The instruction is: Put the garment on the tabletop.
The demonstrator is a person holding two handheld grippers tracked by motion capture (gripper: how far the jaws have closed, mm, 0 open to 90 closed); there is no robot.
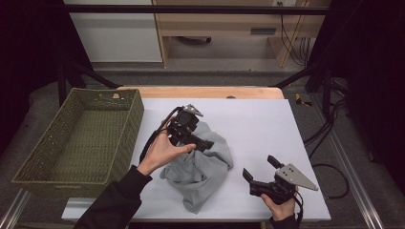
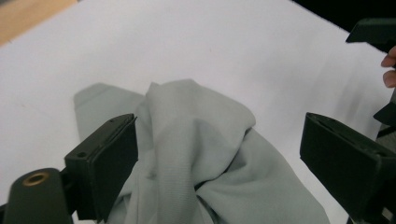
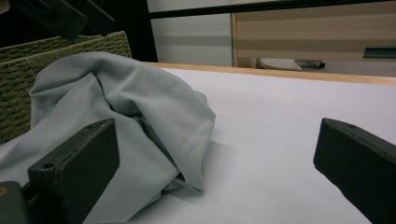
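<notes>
A crumpled grey cloth (image 1: 203, 164) lies in a heap on the white table top (image 1: 258, 124), a little left of centre. My left gripper (image 1: 203, 142) hovers over the cloth's upper part, pointing down at it. In the left gripper view its jaws stand wide apart with the cloth (image 2: 201, 140) below and between them, and neither pad presses on it. My right gripper (image 1: 259, 167) rests near the front edge to the right of the cloth, open and with nothing in it. In the right gripper view the cloth (image 3: 121, 107) lies ahead to the left.
A green woven basket (image 1: 136, 119) stands at the table's left side, its floor bare. A wooden strip (image 1: 200, 91) runs along the far edge. White surface stretches to the right of and beyond the cloth. Cables hang off the right side.
</notes>
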